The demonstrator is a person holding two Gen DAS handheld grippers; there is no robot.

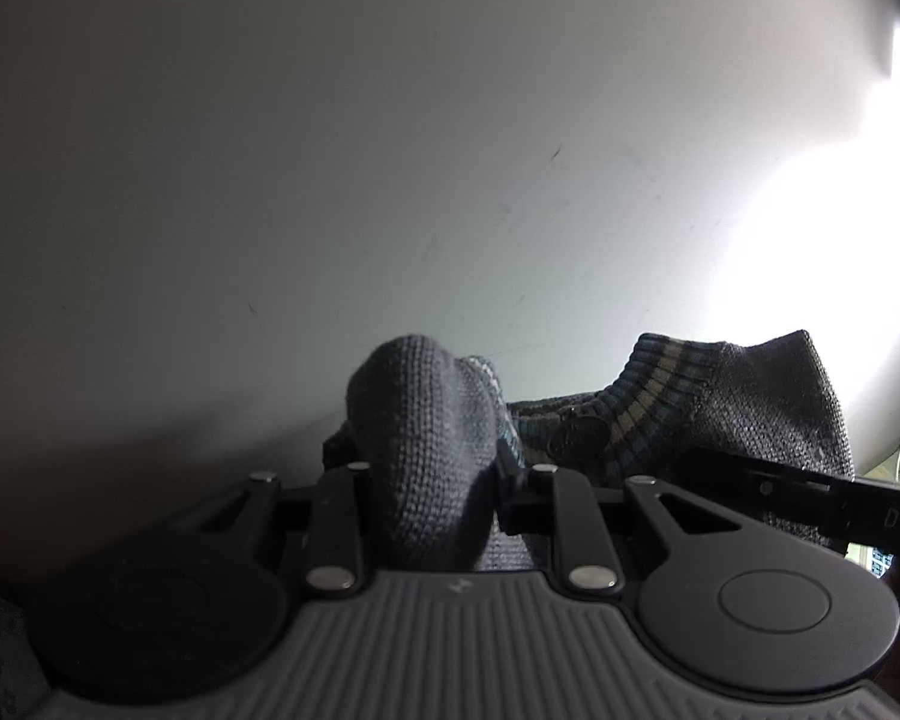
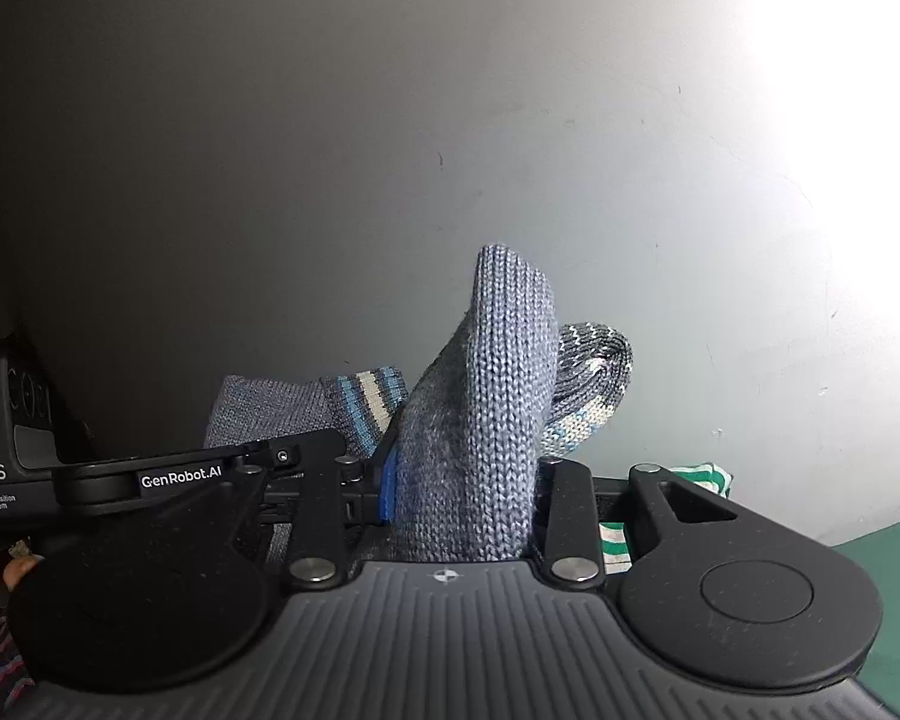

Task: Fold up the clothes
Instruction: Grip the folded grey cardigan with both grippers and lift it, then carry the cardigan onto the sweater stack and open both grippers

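The left gripper (image 1: 435,474) is clenched on a bunched fold of the grey knit sweater (image 1: 768,396), which spreads to its right (striped collar (image 1: 648,396) showing). The right gripper (image 2: 459,474) likewise pinches the sweater, fabric rising between its fingers above the white table (image 2: 390,180).

Coarse knit sweater (image 2: 486,420), matt black plastic tongs (image 2: 459,498) (metal rivets)

plain white tabletop (image 1: 390,180) fills both views, few thin dark scuffs (image 2: 440,159) on it. strong glare (image 1: 840,252) blows out the right side, left side dim & grey. green surface (image 2: 870,552) past table edge lower right, right wrist cam.
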